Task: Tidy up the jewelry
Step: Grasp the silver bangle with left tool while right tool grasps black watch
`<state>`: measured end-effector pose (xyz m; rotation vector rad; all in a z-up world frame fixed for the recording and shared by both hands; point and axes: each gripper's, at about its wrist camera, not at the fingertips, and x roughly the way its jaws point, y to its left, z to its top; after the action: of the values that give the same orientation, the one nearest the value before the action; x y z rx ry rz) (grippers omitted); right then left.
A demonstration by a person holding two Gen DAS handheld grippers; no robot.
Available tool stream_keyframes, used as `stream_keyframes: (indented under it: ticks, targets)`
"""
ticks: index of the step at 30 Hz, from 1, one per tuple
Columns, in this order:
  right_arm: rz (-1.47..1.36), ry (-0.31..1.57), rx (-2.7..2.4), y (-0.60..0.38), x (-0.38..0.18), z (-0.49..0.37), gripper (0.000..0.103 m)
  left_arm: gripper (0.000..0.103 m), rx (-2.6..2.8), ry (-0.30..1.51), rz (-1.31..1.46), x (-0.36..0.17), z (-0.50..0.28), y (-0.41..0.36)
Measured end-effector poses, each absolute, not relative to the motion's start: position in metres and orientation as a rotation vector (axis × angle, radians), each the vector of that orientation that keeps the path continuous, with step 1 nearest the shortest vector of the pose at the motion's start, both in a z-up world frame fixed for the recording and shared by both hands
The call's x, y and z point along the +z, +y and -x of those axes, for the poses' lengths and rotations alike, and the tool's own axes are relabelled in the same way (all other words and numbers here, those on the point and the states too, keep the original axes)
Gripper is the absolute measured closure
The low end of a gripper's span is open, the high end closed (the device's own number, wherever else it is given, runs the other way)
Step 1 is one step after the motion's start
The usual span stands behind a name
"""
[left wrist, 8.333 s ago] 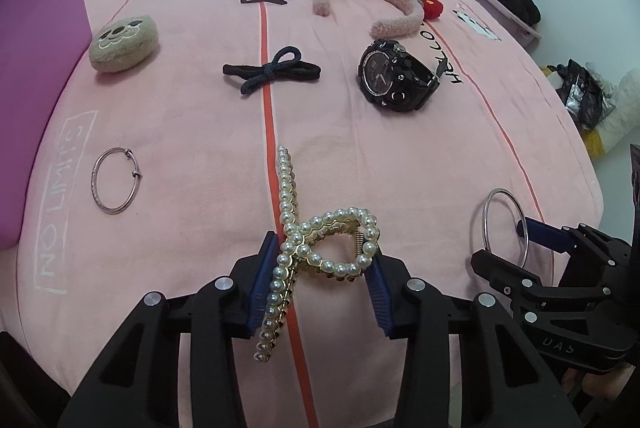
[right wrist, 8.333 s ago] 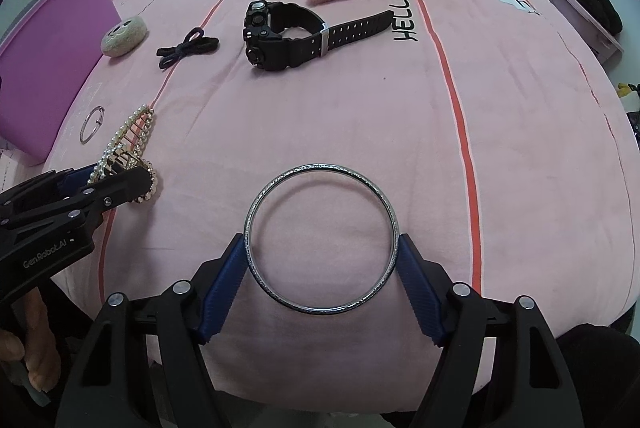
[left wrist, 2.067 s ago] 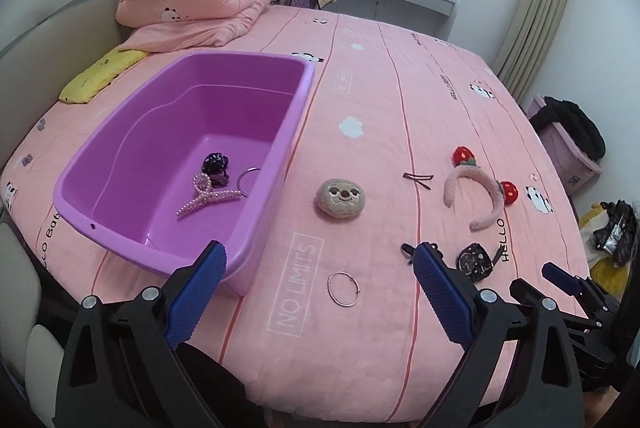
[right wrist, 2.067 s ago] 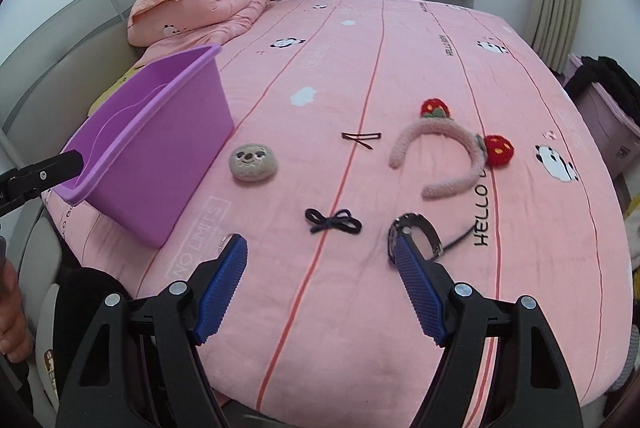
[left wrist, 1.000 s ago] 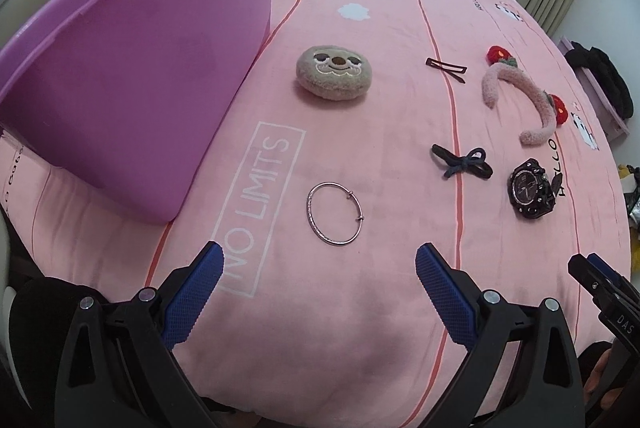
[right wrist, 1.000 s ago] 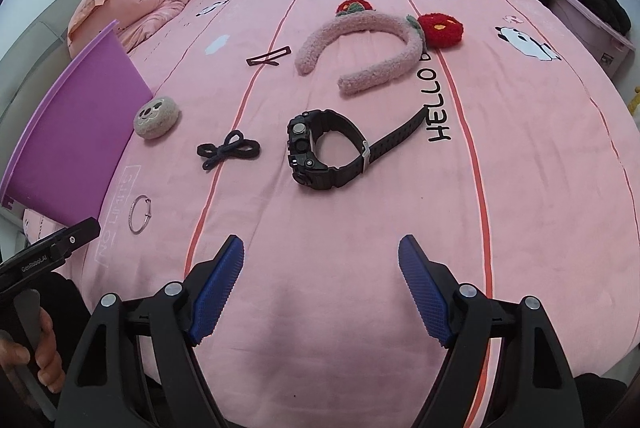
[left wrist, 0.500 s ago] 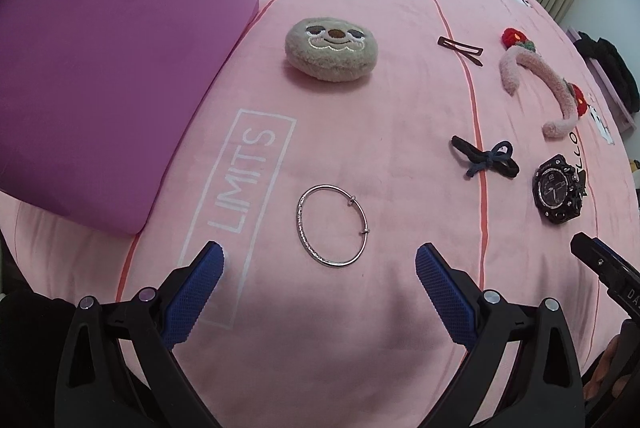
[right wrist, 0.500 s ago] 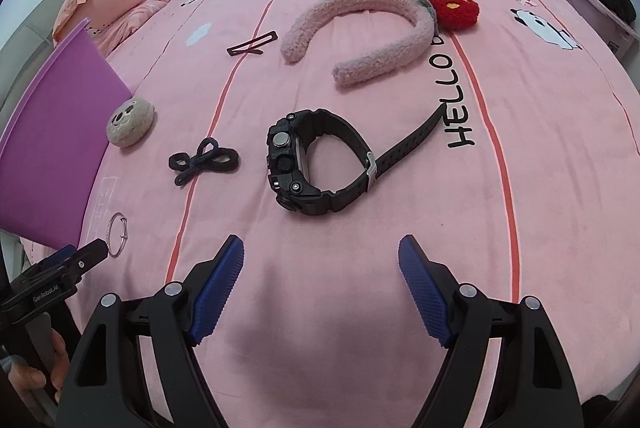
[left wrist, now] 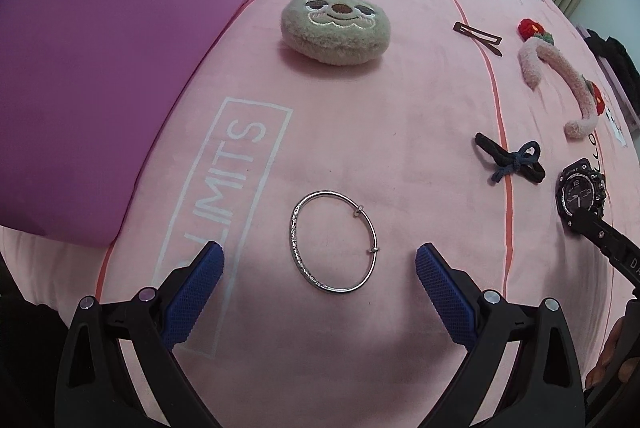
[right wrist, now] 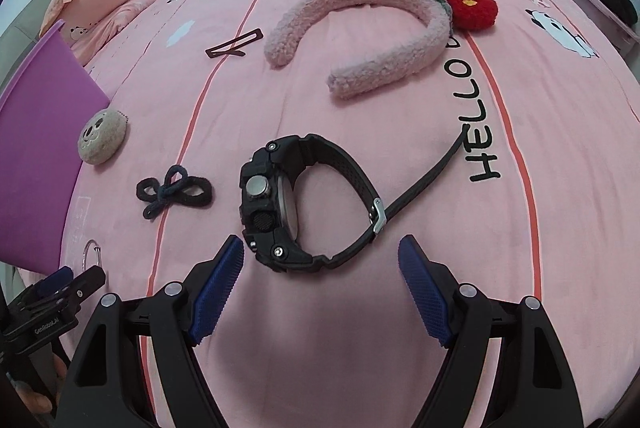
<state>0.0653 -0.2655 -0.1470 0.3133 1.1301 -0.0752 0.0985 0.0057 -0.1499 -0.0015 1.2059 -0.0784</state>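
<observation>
In the left wrist view, the left gripper point(left wrist: 320, 260) stands wide open and holds nothing. The silver bangle point(left wrist: 334, 241) lies flat on the pink bedspread point(left wrist: 360, 108) at lower centre, between the two blue pads point(left wrist: 192, 294) with bare cloth on either side of it. The purple tub point(left wrist: 112, 60) fills the upper left, its wall ending well to the left of the bangle. Above centre sits the plush sloth face point(left wrist: 335, 27), with open cloth between it and the bangle. At the right edge lie the black bow hair tie point(left wrist: 510, 164) and the black watch point(left wrist: 580, 190), partly behind the other gripper's black tip.

In the right wrist view, the right gripper point(right wrist: 322, 264) is also spread wide and empty. The watch point(right wrist: 288, 206) rests on its side at centre, its case just above the left pad; its strap runs toward the "HELLO" print. The fuzzy pink headband point(right wrist: 360, 24) lies in the upper middle, the brown hair clip point(right wrist: 234, 48) to its left. The bedspread's right part is bare.
</observation>
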Motion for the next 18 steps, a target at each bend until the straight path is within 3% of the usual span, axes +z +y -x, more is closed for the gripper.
stream_keyframes:
  ticks: [18]
  targets:
    - [-0.145,1.15,-0.149,-0.26,-0.166,-0.096,0.019,0.006,-0.039,1.157,-0.059,-0.167,-0.113,-0.009]
